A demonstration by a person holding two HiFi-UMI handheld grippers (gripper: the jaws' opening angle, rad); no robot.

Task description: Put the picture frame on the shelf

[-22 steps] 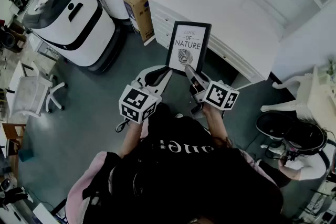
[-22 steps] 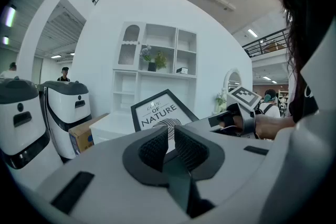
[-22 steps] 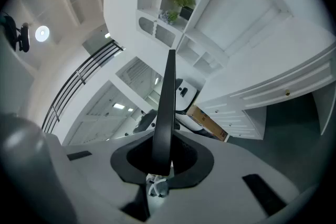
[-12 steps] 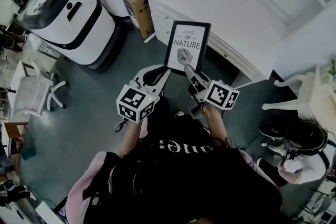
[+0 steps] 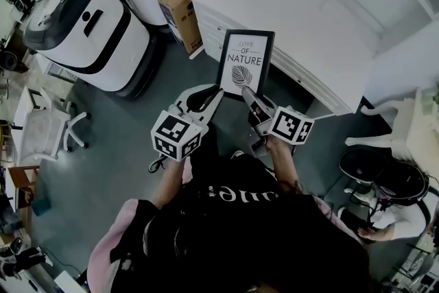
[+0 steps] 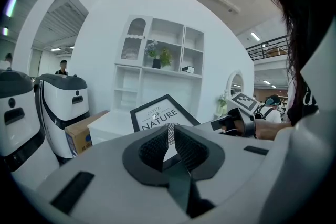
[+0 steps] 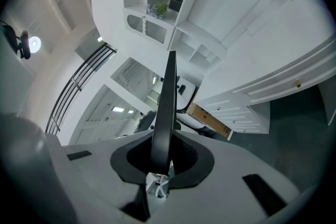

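Observation:
A black picture frame (image 5: 245,62) with a white "NATURE" leaf print is held upright above the floor, in front of the white cabinet (image 5: 309,17). My right gripper (image 5: 248,92) is shut on the frame's lower right edge, and the frame (image 7: 167,102) shows edge-on between the jaws of my right gripper (image 7: 164,150). My left gripper (image 5: 218,94) is shut and empty, just below the frame's lower left corner. In the left gripper view the frame (image 6: 160,115) faces me beyond the closed left gripper (image 6: 170,132). The white shelf unit (image 6: 157,60) stands behind it.
Two large white-and-black machines (image 5: 89,24) stand at the left, with a cardboard box (image 5: 185,0) against the cabinet. A white chair (image 5: 41,123) is at the far left and a black stool (image 5: 377,168) at the right. A potted plant (image 6: 157,52) sits on the shelf.

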